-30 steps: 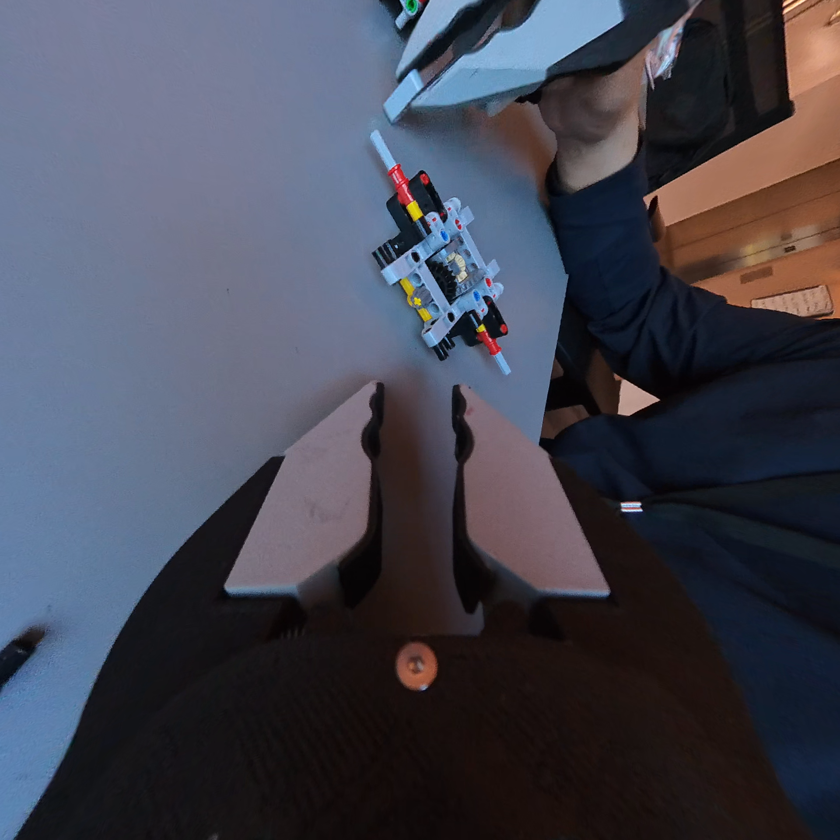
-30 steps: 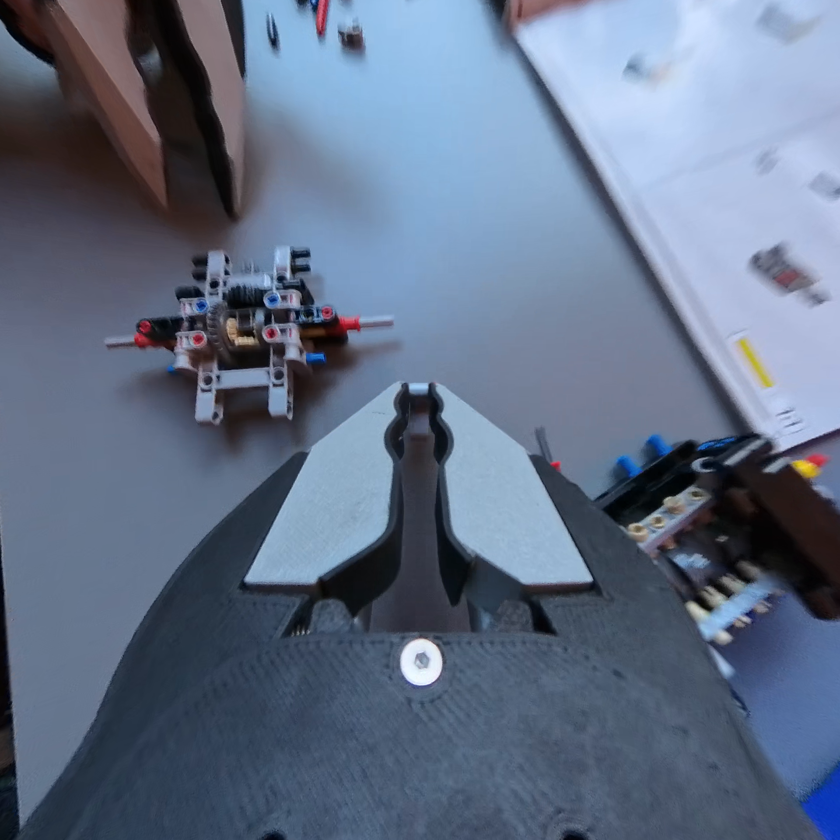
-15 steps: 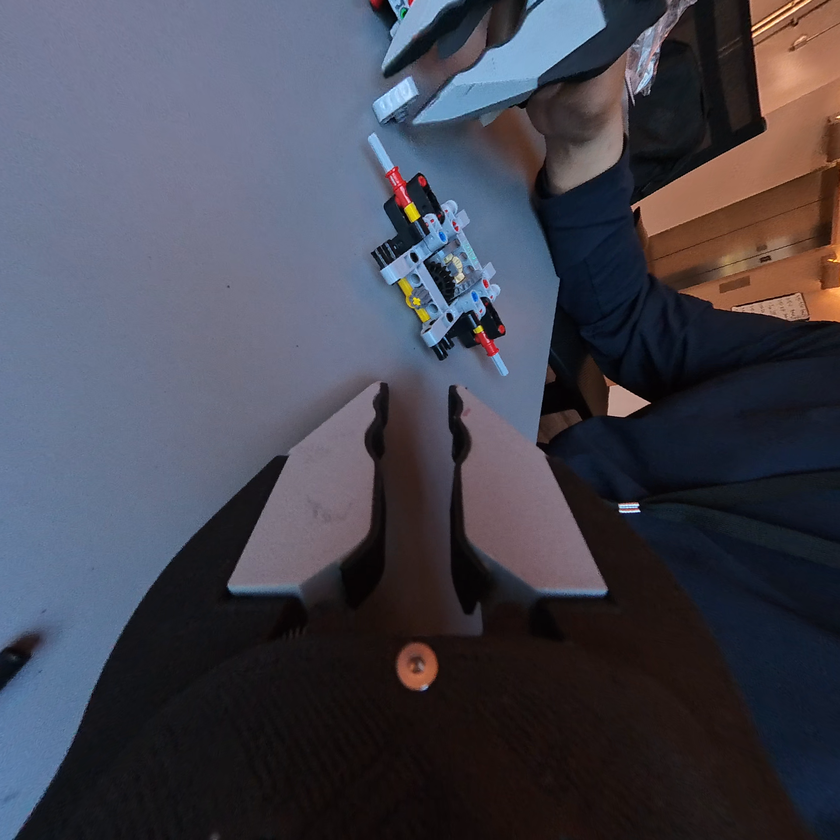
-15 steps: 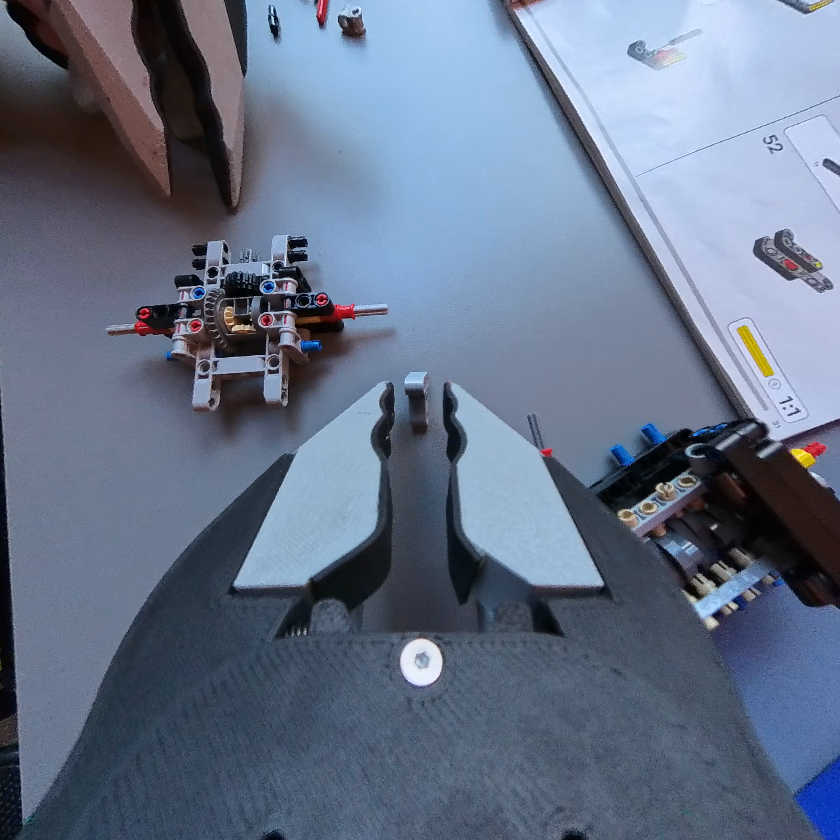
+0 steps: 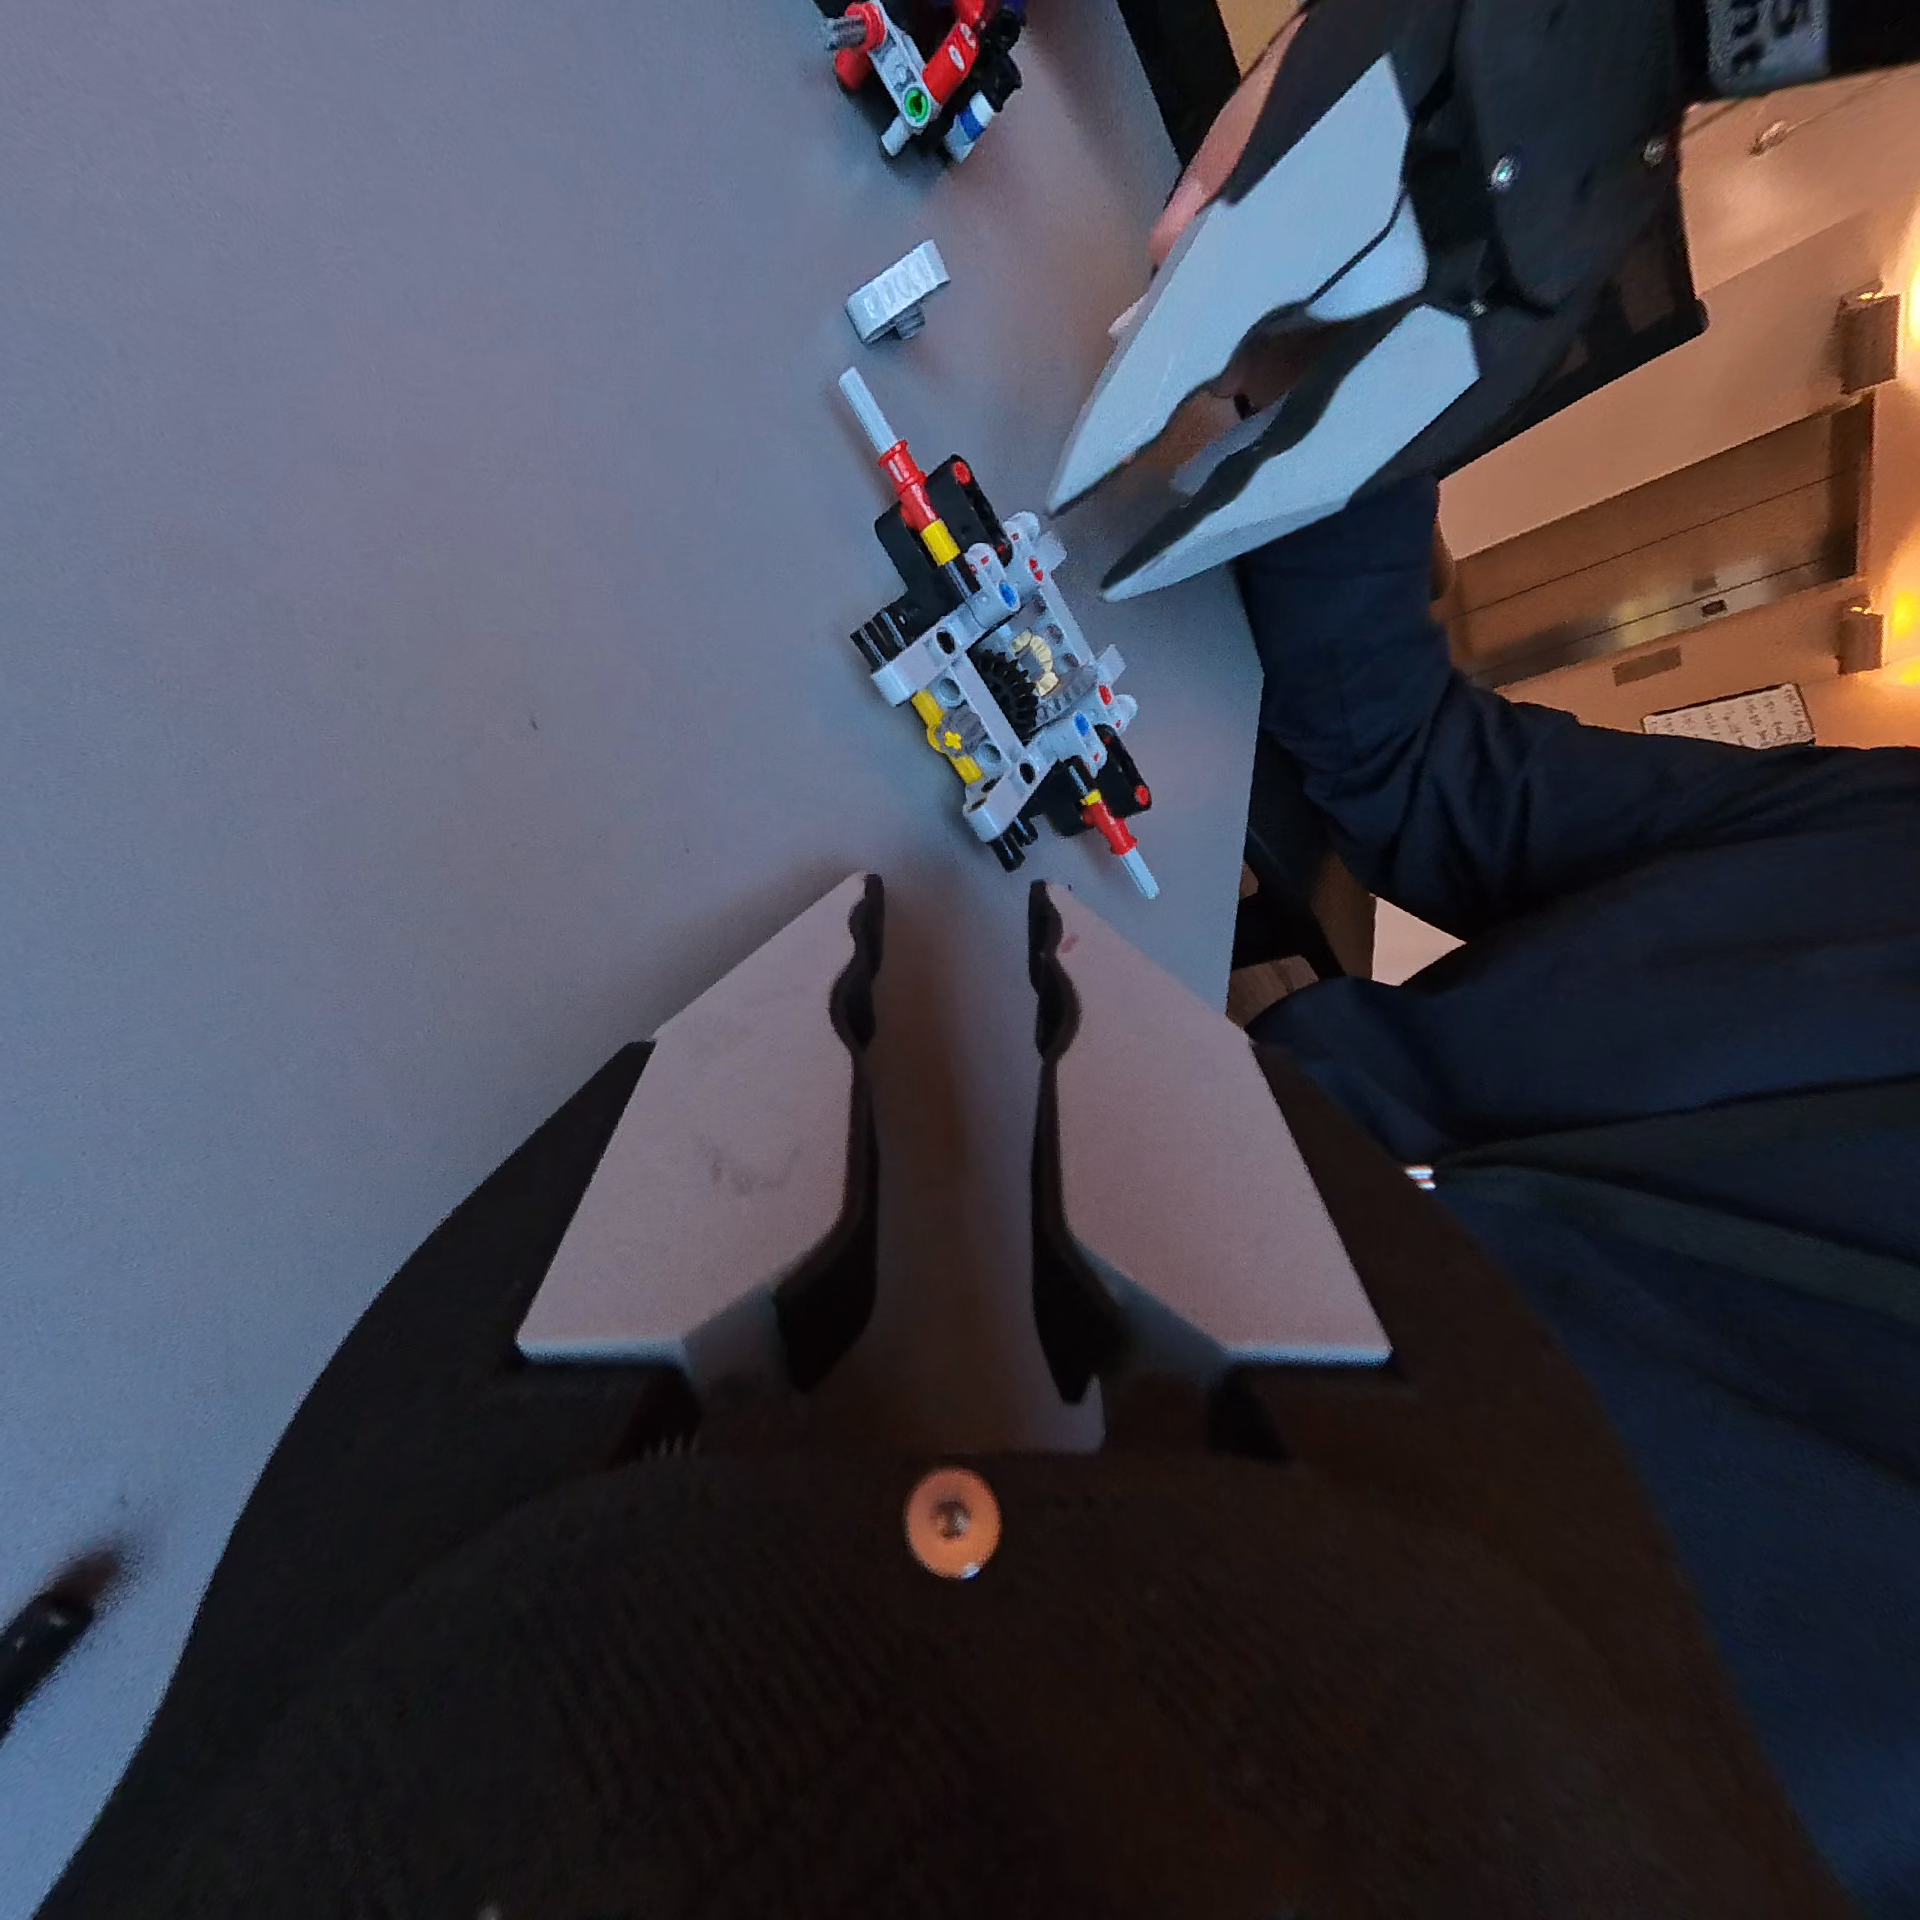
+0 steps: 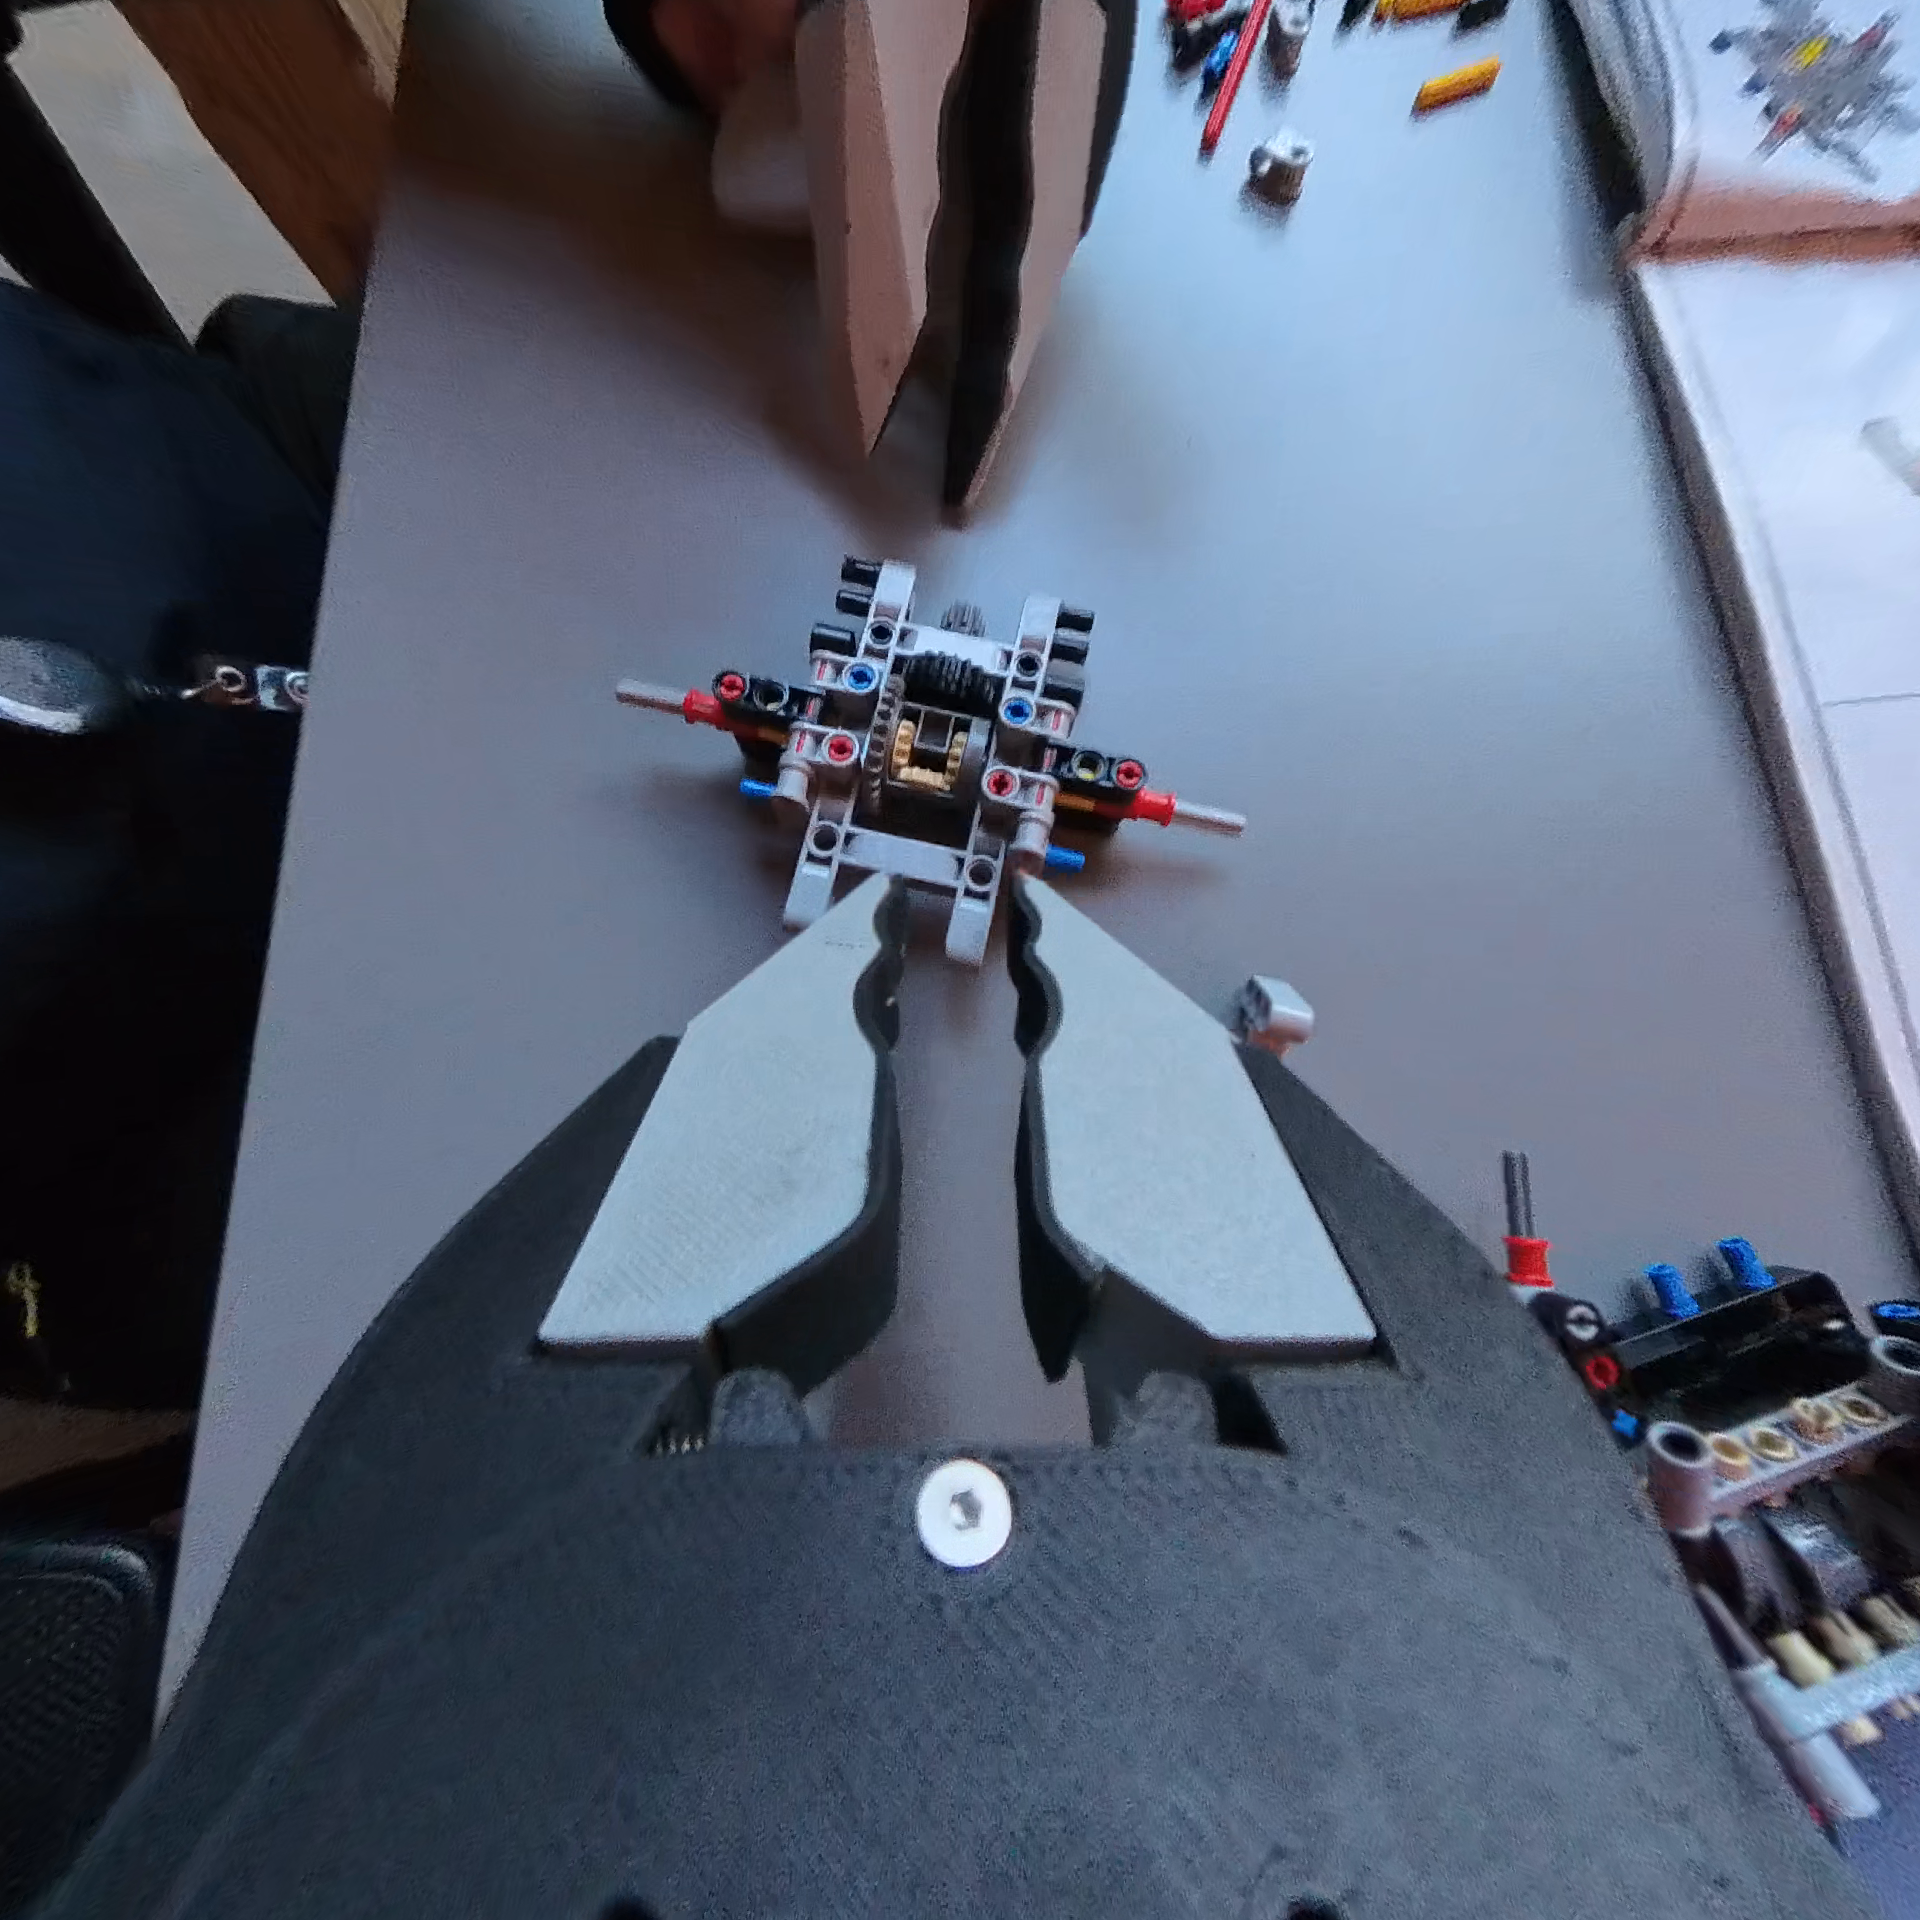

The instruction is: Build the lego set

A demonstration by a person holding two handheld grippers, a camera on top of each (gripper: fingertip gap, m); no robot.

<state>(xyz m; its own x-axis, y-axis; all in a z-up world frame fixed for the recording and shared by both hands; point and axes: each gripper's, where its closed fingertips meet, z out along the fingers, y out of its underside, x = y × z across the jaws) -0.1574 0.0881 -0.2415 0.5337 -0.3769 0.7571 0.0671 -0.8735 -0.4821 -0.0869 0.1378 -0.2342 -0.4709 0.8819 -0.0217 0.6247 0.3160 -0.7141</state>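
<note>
A small grey, black and red brick assembly with gears and a long axle [image 5: 997, 665] lies on the grey table [image 5: 416, 520]. It also shows in the right wrist view [image 6: 935, 748]. My left gripper [image 5: 954, 894] is open and empty, just short of the assembly's near end. My right gripper [image 6: 953, 894] is open, with its tips at the assembly's grey frame. One grey frame leg [image 6: 971, 925] stands between the fingers with gaps at both sides. A small grey brick piece [image 6: 1273, 1008] lies loose on the table to its right.
A larger black brick build [image 6: 1766, 1403] sits at the right. An open instruction booklet [image 6: 1818, 520] lies along the right edge. Loose parts [image 6: 1278, 166] lie at the back. A person's dark sleeve [image 5: 1455, 779] is beyond the table edge [image 5: 1247, 727]. My right fingertips sit around 10 cm from my left ones.
My right gripper opened and let go of the small grey piece, which now lies on the table. It then moved left to the assembly. My left gripper hardly moved.
</note>
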